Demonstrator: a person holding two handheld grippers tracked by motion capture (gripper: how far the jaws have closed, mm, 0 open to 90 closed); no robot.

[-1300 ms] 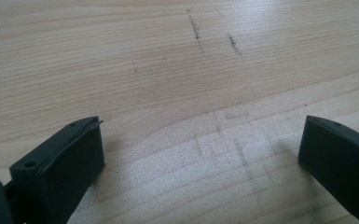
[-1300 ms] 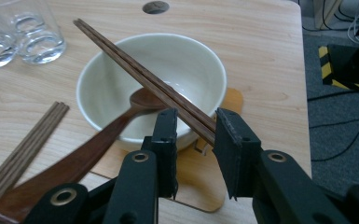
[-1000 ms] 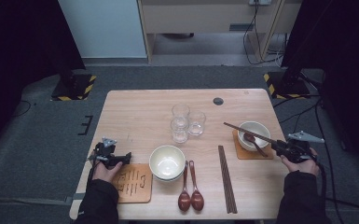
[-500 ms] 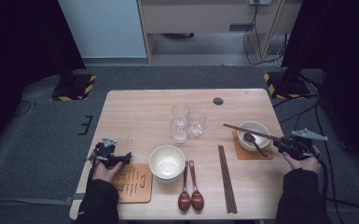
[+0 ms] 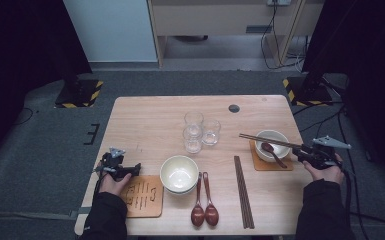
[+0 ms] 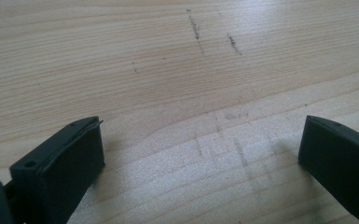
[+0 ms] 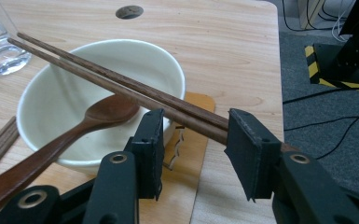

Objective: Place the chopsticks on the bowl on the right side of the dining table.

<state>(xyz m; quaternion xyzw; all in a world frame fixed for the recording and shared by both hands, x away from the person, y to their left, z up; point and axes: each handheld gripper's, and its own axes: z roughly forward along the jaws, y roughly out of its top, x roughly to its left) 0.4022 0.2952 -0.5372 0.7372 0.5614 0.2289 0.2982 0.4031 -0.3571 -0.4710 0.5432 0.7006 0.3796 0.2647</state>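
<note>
The right gripper [image 7: 193,154] has just been opening; its jaws stand loose around the pair of dark wooden chopsticks [image 7: 121,84], lying across the white ceramic bowl [image 7: 42,109] toward ten o'clock. The left gripper [image 6: 200,154] is wide open and holds nothing.

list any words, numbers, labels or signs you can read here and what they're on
No text here can be read.
Wooden coaster by the left gripper: dark cut-out marks in rows, too small and blurred in the high view to tell whether they are letters.
Yellow-and-black hazard stripes on the stand bases on the floor: a warning pattern, no words.
Bowls, glasses, spoons, chopsticks, table: no markings visible.
</note>
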